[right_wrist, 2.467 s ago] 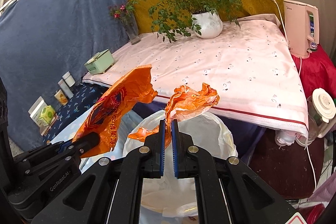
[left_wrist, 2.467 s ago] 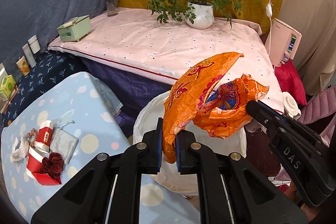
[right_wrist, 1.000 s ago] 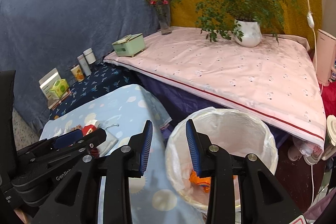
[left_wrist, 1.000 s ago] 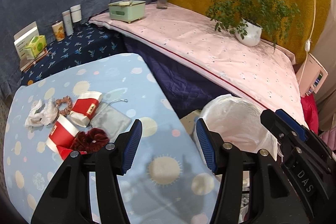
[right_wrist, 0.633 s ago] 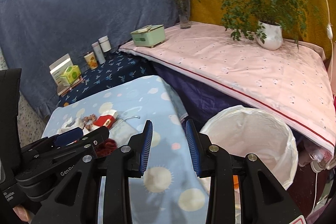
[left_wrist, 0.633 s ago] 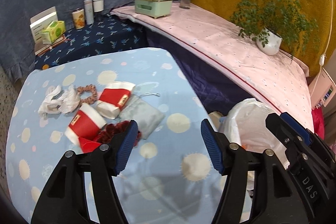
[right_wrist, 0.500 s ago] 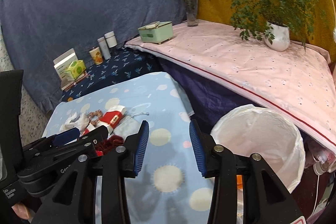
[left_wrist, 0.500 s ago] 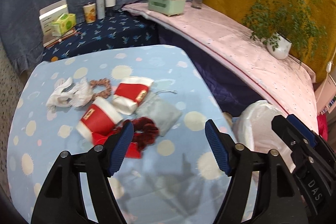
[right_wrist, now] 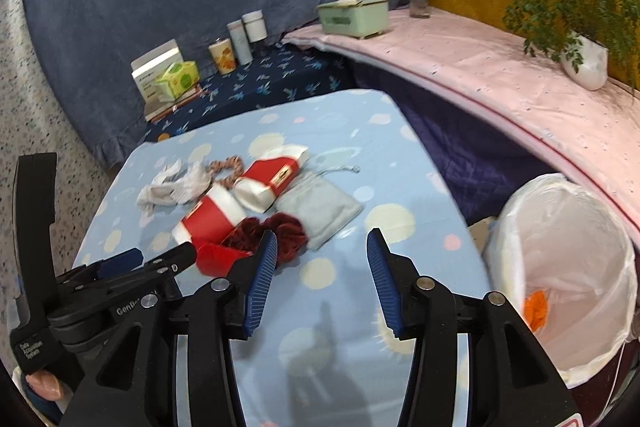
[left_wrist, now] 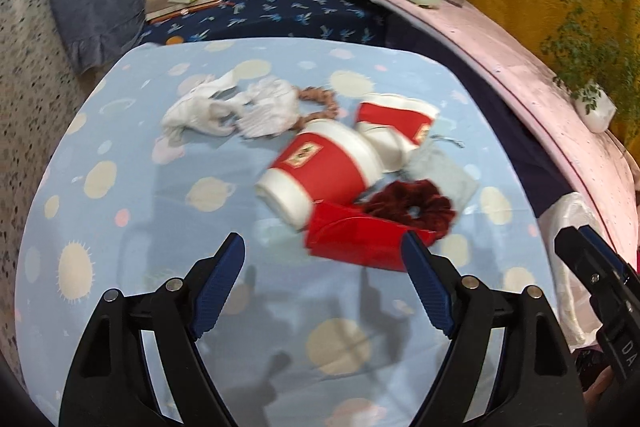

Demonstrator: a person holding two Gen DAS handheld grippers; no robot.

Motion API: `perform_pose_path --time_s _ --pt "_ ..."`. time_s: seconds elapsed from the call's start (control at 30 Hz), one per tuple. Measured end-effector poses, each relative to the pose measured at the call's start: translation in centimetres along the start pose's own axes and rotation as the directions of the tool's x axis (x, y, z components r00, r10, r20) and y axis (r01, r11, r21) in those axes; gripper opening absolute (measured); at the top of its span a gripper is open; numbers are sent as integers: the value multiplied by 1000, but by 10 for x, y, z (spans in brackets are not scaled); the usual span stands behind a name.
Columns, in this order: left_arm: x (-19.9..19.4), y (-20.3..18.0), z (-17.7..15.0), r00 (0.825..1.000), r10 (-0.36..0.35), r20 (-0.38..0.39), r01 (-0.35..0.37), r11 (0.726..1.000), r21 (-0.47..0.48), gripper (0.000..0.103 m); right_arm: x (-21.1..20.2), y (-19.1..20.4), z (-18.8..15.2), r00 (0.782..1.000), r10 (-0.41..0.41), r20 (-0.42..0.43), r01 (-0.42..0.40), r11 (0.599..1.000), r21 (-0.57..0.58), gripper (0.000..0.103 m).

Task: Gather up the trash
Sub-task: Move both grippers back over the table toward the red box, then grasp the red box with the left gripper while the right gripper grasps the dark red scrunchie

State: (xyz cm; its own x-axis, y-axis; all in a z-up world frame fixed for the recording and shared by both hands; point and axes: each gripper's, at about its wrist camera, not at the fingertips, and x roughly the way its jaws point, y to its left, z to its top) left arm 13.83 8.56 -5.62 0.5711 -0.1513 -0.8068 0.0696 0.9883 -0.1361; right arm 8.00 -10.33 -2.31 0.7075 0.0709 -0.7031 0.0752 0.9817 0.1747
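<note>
Left wrist view — left tool point(left_wrist: 323, 281) and right tool point(right_wrist: 322, 269) now empty, opening; orange wrapper point(right_wrist: 536, 307) binned; red cups point(left_wrist: 324, 169) next.

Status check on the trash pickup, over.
Left gripper and right gripper opening, both empty. Red cups on table, orange wrapper in bin. Nothing blocking.

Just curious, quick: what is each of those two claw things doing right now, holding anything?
Left gripper: jaws opening, nothing between them.
Right gripper: jaws opening, nothing held.
</note>
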Motion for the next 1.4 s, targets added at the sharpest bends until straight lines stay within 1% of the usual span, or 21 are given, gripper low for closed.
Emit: perform_pose_path --time_s 0.13,0.23,0.33,0.63,0.7,0.77,0.8,0.87,0.97,1.03,1.07,1.13,1.23,1.33,1.4 --pt "8 27 -1 999 30 -16 -31 999 -40 76 19 17 -8 999 23 -39 -24 999 -26 46" --pt "10 38 -2 999 38 -21 -39 998 -54 76 33 24 -9 998 30 -56 -31 999 -26 46" --pt "10 41 -2 999 22 -24 -23 998 -64 76 47 24 -5 997 30 -74 -30 1000 -2 46" --pt "18 30 -3 999 -5 -38 4 999 -39 76 96 19 3 991 14 -136 -7 998 55 46" --pt "21 28 -4 999 -10 -46 9 999 -35 76 108 20 0 986 18 -163 -9 999 54 41" --pt "23 26 -3 999 -16 -51 14 999 -35 76 116 20 -5 981 29 -189 -19 999 51 24" --pt "24 25 -3 998 -21 -52 19 999 -35 76 118 20 -7 980 35 -196 -25 998 51 21" --pt "24 22 -3 998 -33 -51 31 999 -34 76 116 19 -10 982 44 -186 -35 998 48 17" --pt "24 15 -4 998 -49 -40 48 999 -22 79 108 15 -10 983 60 -175 -51 997 58 15" --pt "24 7 -6 996 -78 -31 78 997 -7 83 100 10 -8 986 63 -157 -53 996 68 14" --pt "24 3 -7 995 -95 -31 96 995 4 86 96 7 -7 987 64 -148 -53 996 75 14" --pt "25 -5 -10 992 -122 -18 122 992 26 86 90 0 -5 989 59 -137 -48 995 86 14" --pt "30 -18 -14 988 -152 -22 153 985 80 87 83 -9 -3 991 47 -126 -35 995 96 14" --pt "33 -28 -18 987 -158 -10 158 979 130 87 72 -19 0 994 41 -98 -30 993 115 14" --pt "37 -33 -21 988 -153 -17 154 977 150 87 64 -25 3 996 40 -77 -30 991 130 14"
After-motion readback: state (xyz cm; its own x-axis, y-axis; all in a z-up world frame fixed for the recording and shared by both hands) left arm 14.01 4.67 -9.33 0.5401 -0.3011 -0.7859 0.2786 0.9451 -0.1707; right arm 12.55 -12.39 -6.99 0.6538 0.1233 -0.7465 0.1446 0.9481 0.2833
